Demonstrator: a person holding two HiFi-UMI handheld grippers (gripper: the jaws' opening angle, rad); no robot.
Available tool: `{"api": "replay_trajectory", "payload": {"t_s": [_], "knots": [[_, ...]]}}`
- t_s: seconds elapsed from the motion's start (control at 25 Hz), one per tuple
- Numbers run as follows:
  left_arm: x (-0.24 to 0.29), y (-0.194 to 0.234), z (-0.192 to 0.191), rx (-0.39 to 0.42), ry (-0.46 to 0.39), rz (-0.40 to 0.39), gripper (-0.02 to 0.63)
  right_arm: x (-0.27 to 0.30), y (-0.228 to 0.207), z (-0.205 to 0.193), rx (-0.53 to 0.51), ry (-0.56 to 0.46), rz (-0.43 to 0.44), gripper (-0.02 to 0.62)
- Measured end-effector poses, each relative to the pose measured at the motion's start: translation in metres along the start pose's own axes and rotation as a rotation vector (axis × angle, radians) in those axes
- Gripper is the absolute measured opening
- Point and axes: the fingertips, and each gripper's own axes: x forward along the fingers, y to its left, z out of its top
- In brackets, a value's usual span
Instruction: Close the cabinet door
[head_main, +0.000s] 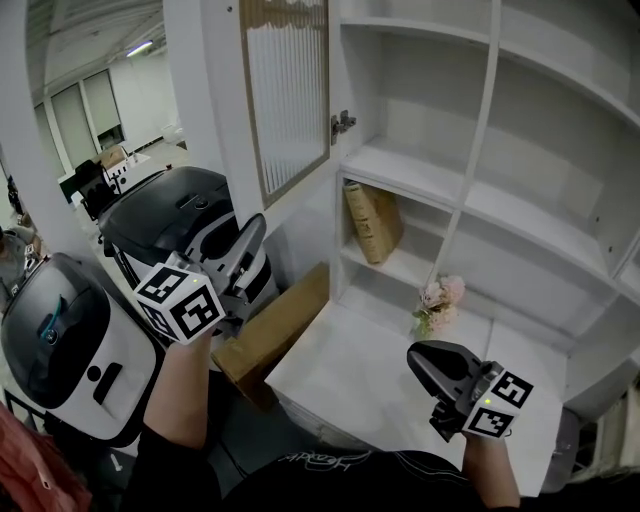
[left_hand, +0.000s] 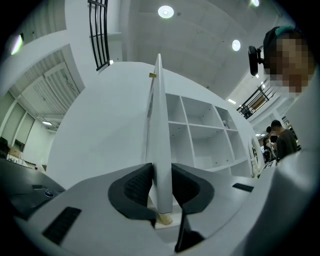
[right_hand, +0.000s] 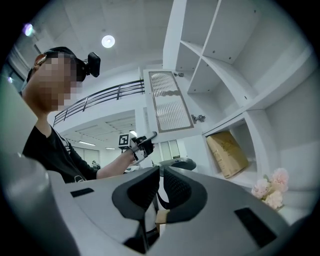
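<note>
gripping the free edge of the cabinet door (head_main: 285, 90) near its bottom corner, the left gripper (head_main: 252, 238) has both jaws pressed flat against the two faces of the panel; in the left gripper view the thin white edge runs straight up from between the dark pads (left_hand: 137, 187)

the door stands open, swung out to the left of the cabinet (head_main: 480, 130), its ribbed glass panel in a wooden frame facing the room and its hinge (head_main: 343, 123) at the cabinet's upright

the right gripper (head_main: 420, 362) hangs low over the white ledge (head_main: 340, 375) in front of the shelves, well apart from the door; its jaws sit almost together with only a sliver of gap, and nothing is held between them

inside the cabinet a tan book (head_main: 372, 220) leans in a lower compartment, and a small bunch of pale pink flowers (head_main: 440, 300) stands on the ledge just beyond the right gripper

a cardboard box (head_main: 275, 335) lies below the door, beside two black-and-white machines (head_main: 170, 215)
</note>
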Motion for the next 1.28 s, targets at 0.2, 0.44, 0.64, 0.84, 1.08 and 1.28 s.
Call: {"api": "replay_trajectory", "payload": {"t_s": [0.2, 0.44, 0.64, 0.84, 1.08, 1.28], "knots": [[0.008, -0.025, -0.002, -0.003, 0.005, 0.062, 0.097, -0.011, -0.005, 0.0, 0.048, -0.005, 0.036, 0.054], [0.015, -0.043, -0.004, -0.039, -0.031, 0.132, 0.103, -0.027, 0.002, 0.012, 0.044, -0.027, 0.081, 0.054], [0.021, -0.062, -0.006, -0.027, -0.034, 0.135, 0.112, -0.039, 0.002, 0.013, 0.04, -0.031, 0.074, 0.054], [0.033, -0.086, -0.01, 0.005, -0.021, 0.107, 0.129, -0.051, -0.002, 0.017, 0.028, -0.035, 0.052, 0.054], [0.052, -0.113, -0.016, 0.054, 0.007, 0.064, 0.163, -0.068, -0.006, 0.024, 0.007, -0.049, 0.018, 0.054], [0.064, -0.124, -0.021, 0.041, 0.01, 0.03, 0.187, -0.079, -0.011, 0.022, 0.007, -0.055, -0.007, 0.054]]}}
